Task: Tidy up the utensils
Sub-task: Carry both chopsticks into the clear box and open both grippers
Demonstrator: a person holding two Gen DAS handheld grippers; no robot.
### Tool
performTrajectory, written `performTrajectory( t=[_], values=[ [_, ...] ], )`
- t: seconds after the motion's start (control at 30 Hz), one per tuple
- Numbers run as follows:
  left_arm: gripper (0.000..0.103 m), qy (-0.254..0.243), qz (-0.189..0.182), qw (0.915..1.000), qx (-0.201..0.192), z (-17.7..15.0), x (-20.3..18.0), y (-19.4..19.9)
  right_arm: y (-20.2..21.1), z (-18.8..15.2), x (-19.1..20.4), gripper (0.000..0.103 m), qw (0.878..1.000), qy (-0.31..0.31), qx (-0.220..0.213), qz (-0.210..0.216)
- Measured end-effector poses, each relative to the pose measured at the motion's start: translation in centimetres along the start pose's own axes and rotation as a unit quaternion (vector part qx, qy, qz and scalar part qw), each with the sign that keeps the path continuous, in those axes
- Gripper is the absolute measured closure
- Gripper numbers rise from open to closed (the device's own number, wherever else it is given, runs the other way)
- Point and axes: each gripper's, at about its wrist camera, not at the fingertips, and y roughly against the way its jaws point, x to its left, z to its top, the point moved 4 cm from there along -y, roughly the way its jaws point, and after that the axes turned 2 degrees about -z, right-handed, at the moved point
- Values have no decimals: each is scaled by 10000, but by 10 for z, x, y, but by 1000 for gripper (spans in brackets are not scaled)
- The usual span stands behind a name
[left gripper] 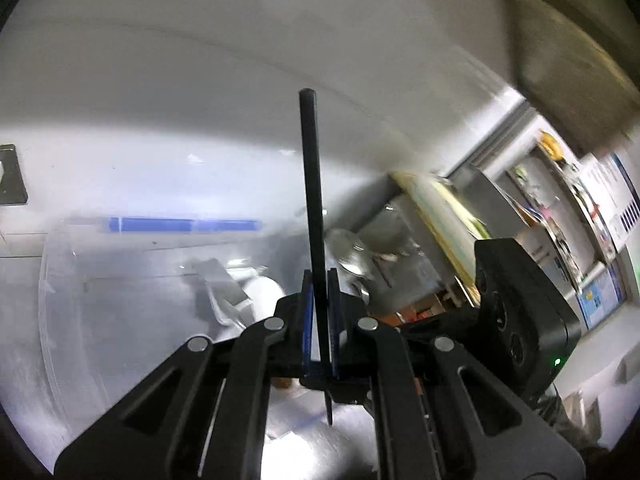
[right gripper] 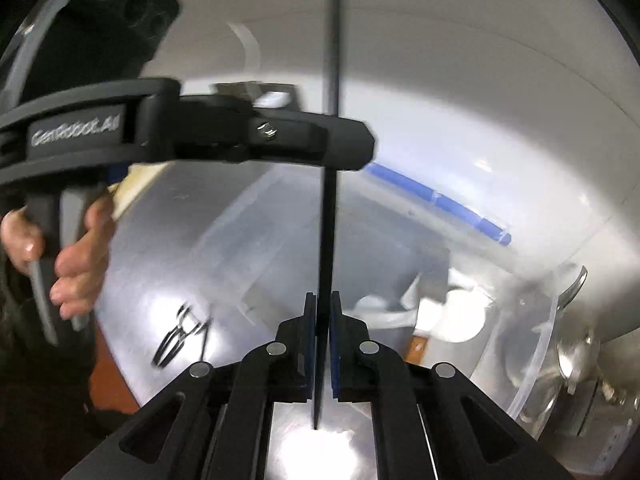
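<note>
L-claw [left gripper: 320, 312]: pads pressed onto black rod [left gripper: 311, 200], pinching it low on its length; rod runs up from the jaws, nearly upright, short tail poking out below the pads.
R-claw [right gripper: 323, 336]: blue-lined pads closed in on a thin black rod [right gripper: 329, 220]; contact at the pads not fully clear, looks pinched. Rod stands near vertical, lower tip just below the pads.
Rod, R view: upper part passes at the tip of the other claw's body [right gripper: 200, 136], seen side-on w/ white lettering on its side; can't tell from this view if both claws hold one rod or two separate ones.
Hand [right gripper: 60, 256]: wrapped around the grip and trigger of that side-on claw, left edge of R view.
Rod location: held above a shiny metal counter [right gripper: 240, 240], not touching it.
Clear container [left gripper: 80, 300]: transparent plastic wall, on counter behind/left of rod in L view; curved clear rim [right gripper: 544, 344] also at right in R view.
Contents: white pieces [left gripper: 264, 296] inside, blurred, type unclear.
Blue tape strip [left gripper: 180, 225]: on surface beyond container; also seen in R view [right gripper: 440, 204].
Metal utensils [left gripper: 356, 256]: shiny, right of rod, blurred.
Small wire tool [right gripper: 176, 336]: lies on counter, left of R-claw, apart from it.
Background, L view: shelving w/ mixed items [left gripper: 560, 208] at far right, blurred.
</note>
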Motion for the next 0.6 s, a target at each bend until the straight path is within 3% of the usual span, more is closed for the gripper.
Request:
performTrajectory(
  t=[0.13,0.27,0.43,0.6],
  values=[
    [97,770,137,9943,723,-2,70,-61,-68,-3,-31,96,9969,-390,651,221],
    [96,1485,324,9770,1495,-33,132,-119,-141,-23,-53,95,9850,-725,1493,482],
    [95,1889,677,9553,2170,-64,170,-162,-194,-42,-72,96,9680,-1043,2209,572],
    [92,2016,1151,9359,2649,-88,188,-176,-209,-44,-67,94,9584,-1069,2599,508]
  ],
)
